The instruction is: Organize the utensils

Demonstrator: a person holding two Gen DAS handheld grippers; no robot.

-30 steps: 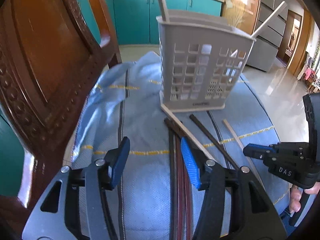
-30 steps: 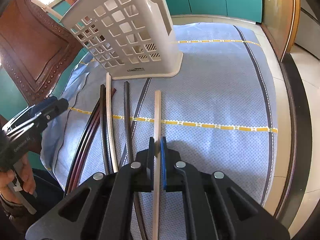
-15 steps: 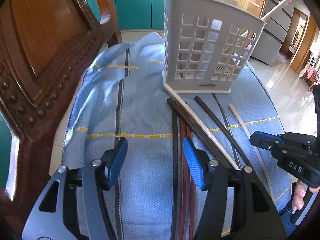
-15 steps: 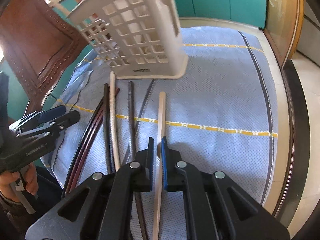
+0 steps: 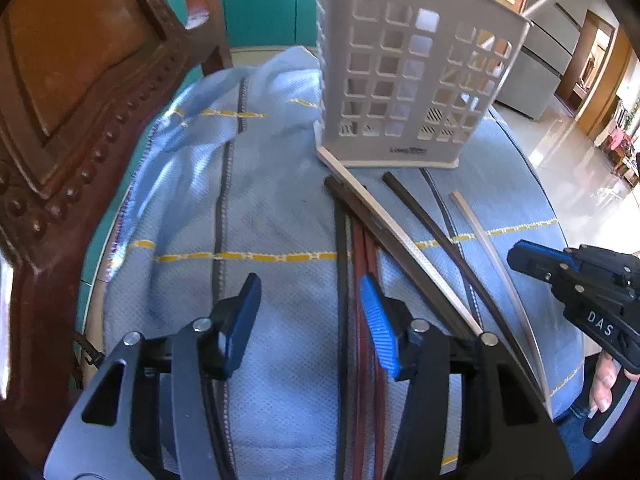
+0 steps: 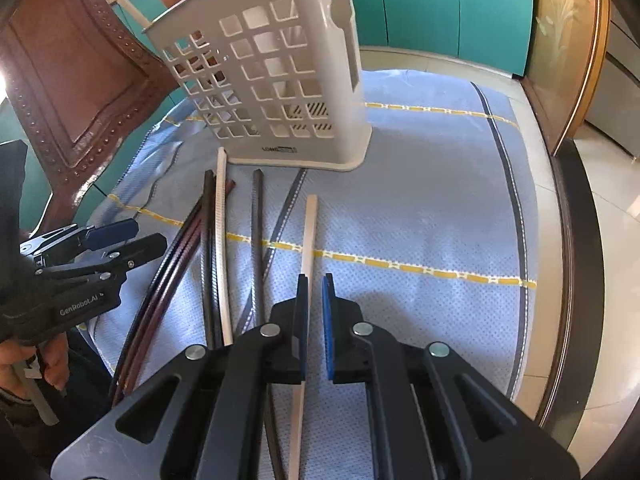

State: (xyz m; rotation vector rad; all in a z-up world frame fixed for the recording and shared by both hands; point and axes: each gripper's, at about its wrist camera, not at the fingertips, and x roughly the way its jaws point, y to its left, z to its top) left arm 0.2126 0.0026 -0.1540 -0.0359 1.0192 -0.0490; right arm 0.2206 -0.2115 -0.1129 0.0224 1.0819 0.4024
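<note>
A grey slotted utensil basket stands on a blue cloth, with light sticks poking out of its top. Several chopsticks lie in front of it: dark and red-brown ones, a white one and a cream one. My left gripper is open and empty above the dark chopsticks. My right gripper has its jaws slightly apart around the cream chopstick, which lies against the left pad.
A carved wooden chair back stands at the left edge of the cloth. Teal cabinets are behind. A wooden door frame and tiled floor lie to the right.
My right jaws have parted a little around the cream chopstick, which lies lower on the cloth. Both grippers have moved closer to the basket.
</note>
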